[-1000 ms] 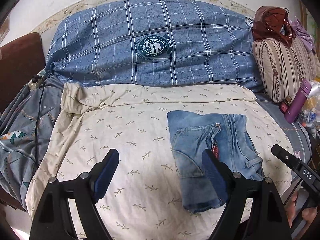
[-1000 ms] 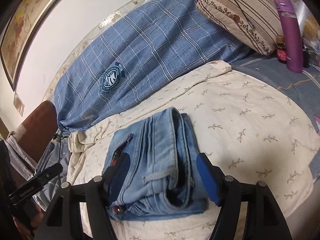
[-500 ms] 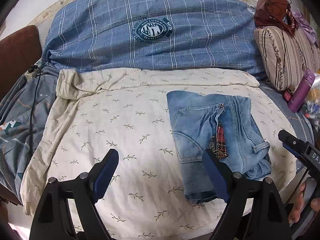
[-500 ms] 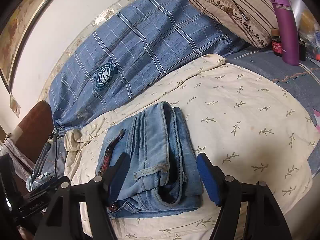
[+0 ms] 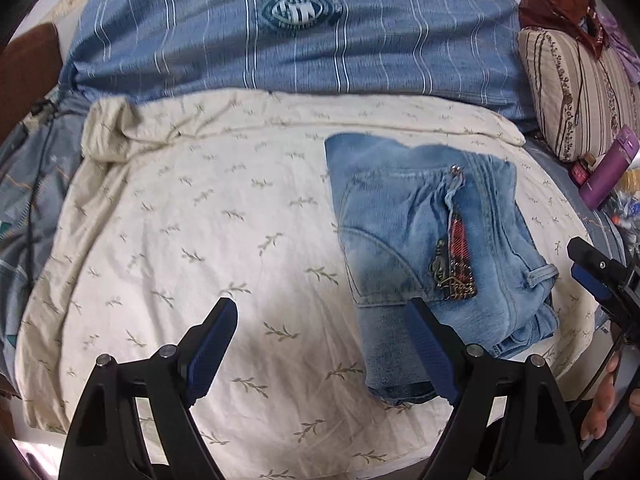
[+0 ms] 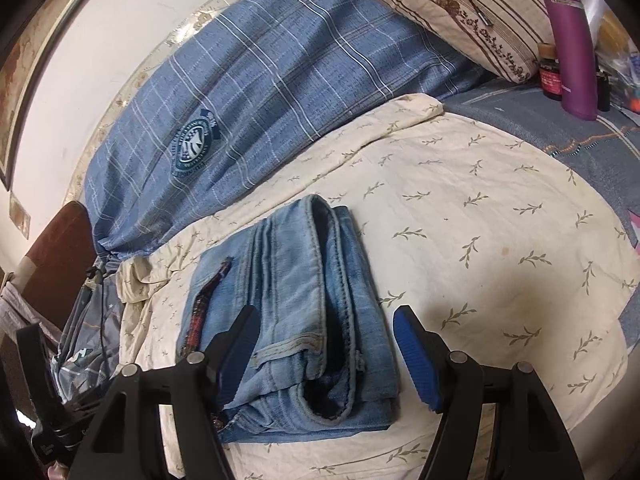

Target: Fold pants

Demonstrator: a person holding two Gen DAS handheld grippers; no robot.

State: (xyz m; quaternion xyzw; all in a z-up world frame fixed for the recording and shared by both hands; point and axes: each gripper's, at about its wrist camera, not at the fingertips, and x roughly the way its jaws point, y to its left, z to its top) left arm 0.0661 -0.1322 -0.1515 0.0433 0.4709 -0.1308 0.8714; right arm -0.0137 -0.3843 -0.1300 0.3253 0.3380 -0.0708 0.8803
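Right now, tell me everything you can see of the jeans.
The jeans are light blue, faded denim, folded into a compact, thick rectangular bundle lying flat on the cream leaf-print sheet. The waistband with a belt loop faces the near edge, its layers stacked and curling open. On top sit a back pocket, a metal rivet and a red plaid strip with a dark metal ornament. The open right gripper straddles the near end without pressing; the open left gripper hovers beside it.

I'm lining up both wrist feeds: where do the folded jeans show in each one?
Left wrist: jeans lie right of centre on the cream sheet, partly behind the right-hand finger.
Right wrist: jeans sit low and centre, framed by both fingers.
Shared landmark: the round badge on the blue plaid cover behind.
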